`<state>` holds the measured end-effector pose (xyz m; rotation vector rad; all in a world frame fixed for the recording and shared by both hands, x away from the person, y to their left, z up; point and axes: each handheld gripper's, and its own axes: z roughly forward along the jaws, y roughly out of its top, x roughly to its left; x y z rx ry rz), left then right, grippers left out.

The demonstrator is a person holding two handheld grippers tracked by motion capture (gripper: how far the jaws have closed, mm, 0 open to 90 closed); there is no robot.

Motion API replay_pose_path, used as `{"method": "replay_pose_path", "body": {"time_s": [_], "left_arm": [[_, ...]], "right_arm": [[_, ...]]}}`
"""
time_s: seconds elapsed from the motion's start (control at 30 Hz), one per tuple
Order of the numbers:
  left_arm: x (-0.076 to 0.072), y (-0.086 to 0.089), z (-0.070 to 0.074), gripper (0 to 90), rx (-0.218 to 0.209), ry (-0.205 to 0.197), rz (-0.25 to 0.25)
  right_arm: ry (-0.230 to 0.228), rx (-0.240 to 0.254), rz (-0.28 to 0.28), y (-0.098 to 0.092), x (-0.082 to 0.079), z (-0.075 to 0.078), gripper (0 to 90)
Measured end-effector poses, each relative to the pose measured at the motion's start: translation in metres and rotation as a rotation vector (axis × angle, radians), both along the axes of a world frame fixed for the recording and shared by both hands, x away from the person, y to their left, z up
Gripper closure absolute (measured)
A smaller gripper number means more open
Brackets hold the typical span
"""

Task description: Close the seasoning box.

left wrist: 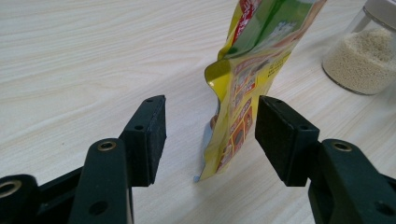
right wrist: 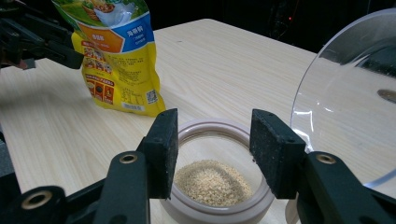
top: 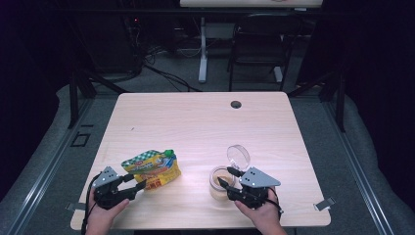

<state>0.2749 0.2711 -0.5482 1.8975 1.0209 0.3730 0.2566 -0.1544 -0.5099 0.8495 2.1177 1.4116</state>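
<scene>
Wooden table (top: 195, 122), left gripper (top: 138, 182) fingers apart around pouch (top: 151, 168), right gripper (top: 226, 176) fingers apart over jar (top: 216, 186)

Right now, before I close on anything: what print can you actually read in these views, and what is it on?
Pouch, blue panel: white characters, too blurred to quote.
Pouch, lower yellow face: small print, picture boxes and a square code, too small to read.
Pouch edge, left gripper view: red-and-white lettering, blurred.
Jar and clear lid: no text.
</scene>
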Motion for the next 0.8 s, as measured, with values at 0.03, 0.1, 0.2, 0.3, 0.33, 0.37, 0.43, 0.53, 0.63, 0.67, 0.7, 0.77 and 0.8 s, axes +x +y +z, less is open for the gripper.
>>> {"method": "replay_pose_path", "body": {"time_s": [0.03,0.1,0.2,0.3,0.33,0.37,0.43,0.53,0.63,0.67,0.7,0.77,0.8], "left_arm": [[0.0,0.0,0.0,43.5,0.002,-0.001,-0.001],[-0.001,0.0,0.001,43.4,0.007,-0.002,-0.003],[-0.002,-0.001,0.001,43.3,0.005,-0.004,0.0],[-0.001,-0.001,0.001,43.2,0.007,-0.006,-0.002],[-0.001,-0.001,0.001,43.2,0.009,-0.006,-0.002],[-0.001,-0.001,0.001,43.2,0.012,-0.007,-0.004],[-0.001,-0.001,0.001,43.2,0.011,-0.008,-0.002],[-0.001,-0.001,0.001,43.3,0.008,-0.006,0.006],[0.0,-0.001,0.0,43.3,0.012,-0.007,0.012],[0.0,-0.001,0.0,43.3,0.012,-0.007,0.012],[0.0,-0.001,0.001,43.3,0.02,-0.01,0.013],[-0.001,-0.001,0.001,43.3,0.015,-0.01,0.015],[0.0,-0.001,0.001,43.3,0.017,-0.013,0.018]], "right_arm": [[0.004,0.004,0.0,-0.001,0.0,0.001,52.3],[0.005,0.014,0.001,-0.003,0.0,0.004,52.3],[0.004,0.02,-0.007,-0.007,-0.001,0.008,55.3],[0.003,0.013,-0.007,-0.012,-0.002,0.012,60.0],[0.003,0.011,-0.009,-0.014,-0.001,0.013,60.5],[0.011,0.012,-0.01,-0.016,-0.001,0.014,60.6],[0.021,0.025,-0.012,-0.02,0.0,0.015,60.7],[0.036,0.031,-0.011,-0.024,0.0,0.017,61.3],[0.027,0.044,-0.021,-0.029,0.0,0.021,63.1],[0.027,0.044,-0.021,-0.029,0.0,0.021,63.1],[0.028,0.056,-0.025,-0.031,0.0,0.024,63.1],[0.029,0.076,-0.022,-0.033,-0.001,0.027,65.3],[0.034,0.079,-0.024,-0.034,-0.001,0.029,66.2]]}}
